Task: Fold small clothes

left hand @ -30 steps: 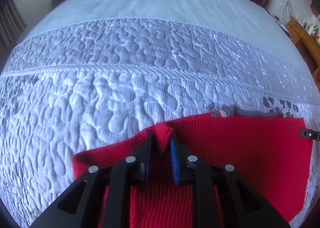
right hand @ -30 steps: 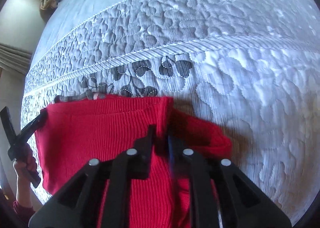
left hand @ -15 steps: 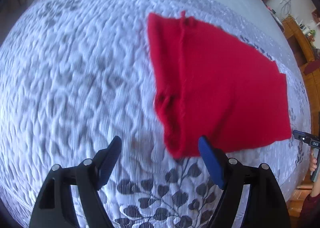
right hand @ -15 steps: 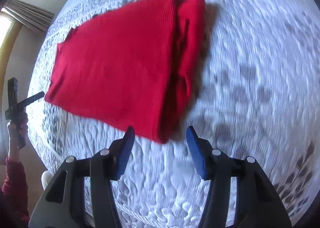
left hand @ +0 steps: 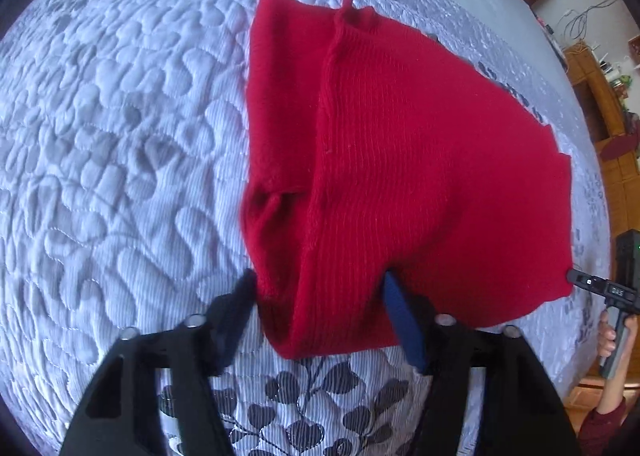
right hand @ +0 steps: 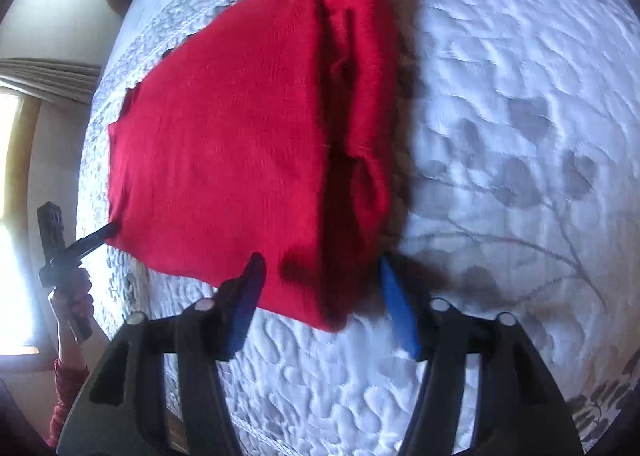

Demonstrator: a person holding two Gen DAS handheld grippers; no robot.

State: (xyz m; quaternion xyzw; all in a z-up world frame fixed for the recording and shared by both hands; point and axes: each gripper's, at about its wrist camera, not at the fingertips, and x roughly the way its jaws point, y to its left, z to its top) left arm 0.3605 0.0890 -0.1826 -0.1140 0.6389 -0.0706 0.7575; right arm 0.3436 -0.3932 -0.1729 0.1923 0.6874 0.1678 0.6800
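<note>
A red knit sweater (left hand: 420, 160) lies folded on a quilted white bedspread (left hand: 120, 136). The left gripper (left hand: 320, 296) and right gripper (right hand: 320, 280) each straddle a near corner at 6 o'clock, jaws apart and closing, not yet clamped. Only the right view shows a window (right hand: 12, 216) at 9 o'clock; only the left shows wooden furniture (left hand: 600, 104) at 2 o'clock.

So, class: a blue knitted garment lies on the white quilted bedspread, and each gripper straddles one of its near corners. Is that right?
One detail is wrong: the knitted garment is red, not blue; only the gripper pads are blue. Both wrist views show it. It does lie on the quilted bedspread, with the left gripper and right gripper each straddling a near corner, jaws closing.
</note>
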